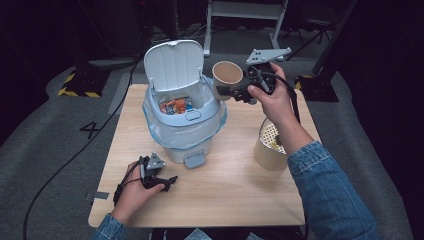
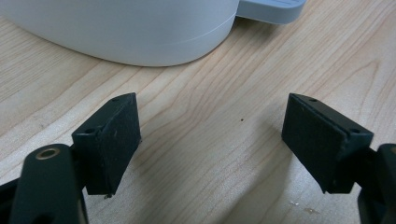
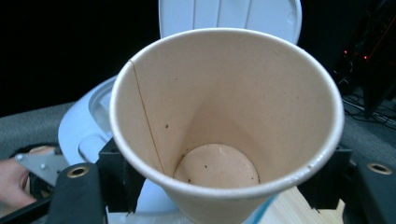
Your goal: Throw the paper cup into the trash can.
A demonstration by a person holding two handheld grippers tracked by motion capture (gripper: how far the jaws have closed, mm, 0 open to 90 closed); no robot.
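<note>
Paper cup (image 1: 227, 75), empty and tipped sideways, was clamped between the fingers (image 3: 114, 175) of the right gripper (image 1: 235, 90), held in the air just beside the open lid (image 1: 174, 64) of the white bin (image 1: 182, 117). The left gripper (image 1: 167, 181) rested on the wooden surface (image 1: 230, 185) near the bin's base, its fingers (image 2: 112, 140) spread wide with nothing between them.

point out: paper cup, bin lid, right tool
paper cup (image 3: 219, 116), right gripper view, on its inner wall.
bin lid (image 1: 174, 64), high view, on the raised lid's underside.
right tool (image 1: 223, 92), high view, midway between its tips, at the cup's side.
</note>
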